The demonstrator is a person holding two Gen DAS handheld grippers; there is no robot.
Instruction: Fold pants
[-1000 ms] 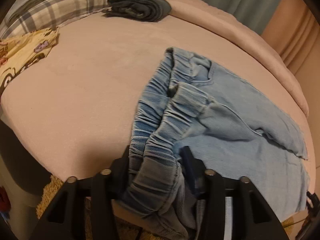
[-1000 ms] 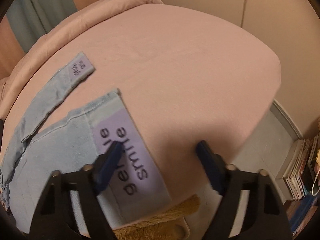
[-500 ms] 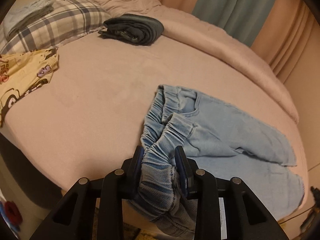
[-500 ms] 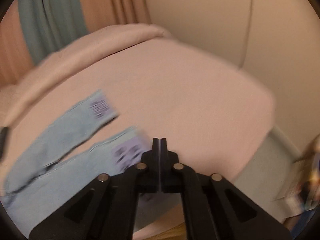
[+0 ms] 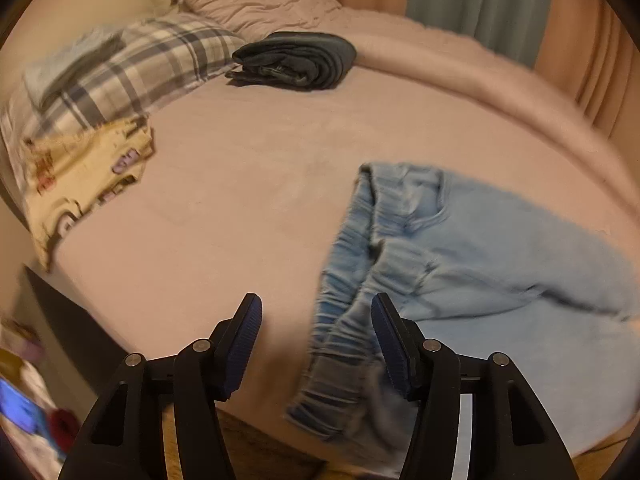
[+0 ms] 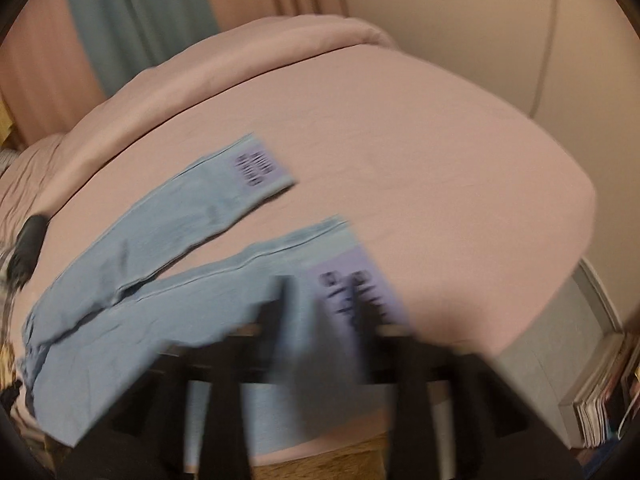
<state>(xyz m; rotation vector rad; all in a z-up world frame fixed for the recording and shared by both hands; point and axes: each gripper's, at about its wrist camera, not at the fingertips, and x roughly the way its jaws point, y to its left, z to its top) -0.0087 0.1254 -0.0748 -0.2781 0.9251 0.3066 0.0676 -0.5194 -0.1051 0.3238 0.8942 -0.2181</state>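
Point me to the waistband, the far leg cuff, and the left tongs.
waistband (image 5: 344,320), left wrist view, gathered elastic edge.
far leg cuff (image 6: 260,168), right wrist view, lilac printed end.
left tongs (image 5: 316,344), left wrist view, midway between the open tips.

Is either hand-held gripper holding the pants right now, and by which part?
Left hand-held gripper is open, holding nothing; the pants waistband lies loose. Right hand-held gripper is too blurred to judge.
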